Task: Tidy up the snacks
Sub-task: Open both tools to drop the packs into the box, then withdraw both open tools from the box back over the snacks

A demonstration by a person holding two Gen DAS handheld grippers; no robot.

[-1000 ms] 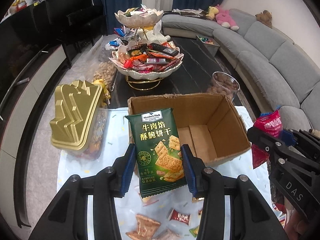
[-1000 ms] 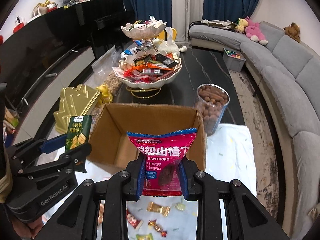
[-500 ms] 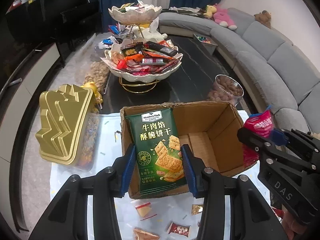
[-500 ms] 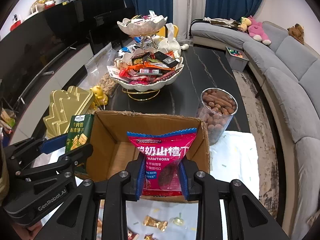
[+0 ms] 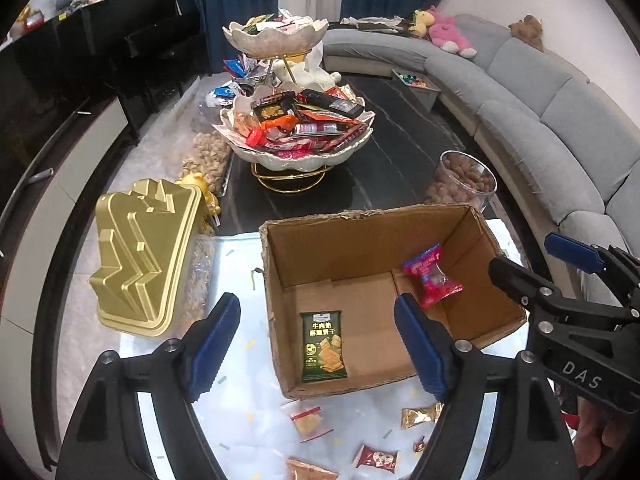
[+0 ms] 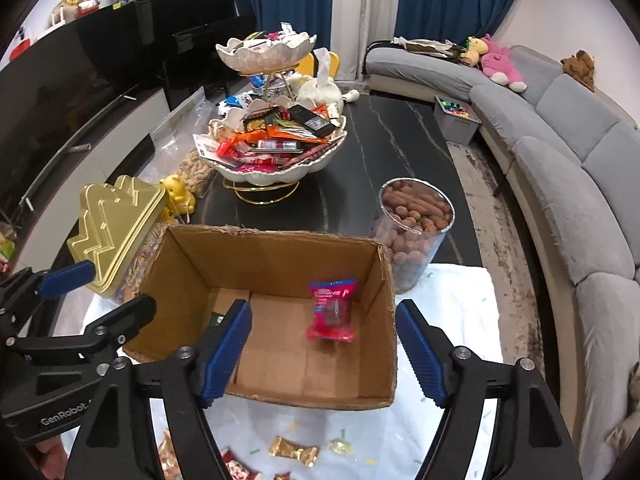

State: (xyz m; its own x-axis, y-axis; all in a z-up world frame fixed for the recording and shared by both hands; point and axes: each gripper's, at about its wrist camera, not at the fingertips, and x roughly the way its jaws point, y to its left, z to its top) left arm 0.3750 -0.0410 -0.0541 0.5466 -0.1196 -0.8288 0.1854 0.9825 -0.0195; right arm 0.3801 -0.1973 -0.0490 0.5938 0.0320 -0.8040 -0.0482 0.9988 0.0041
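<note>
Hovering over box (image 5: 384, 216), left gripper (image 5: 320, 344) and right gripper (image 6: 324, 350) both spread wide, empty; green pack (image 5: 322, 346) and red pack (image 6: 332, 314) lie inside; next grab loose candy (image 6: 294, 451) squarely, low

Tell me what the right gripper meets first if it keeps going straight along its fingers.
Probably the inside of the cardboard box: the open right gripper points over its near wall, roughly at the pink hawthorn packet on the box floor. Depth is uncertain.
</note>
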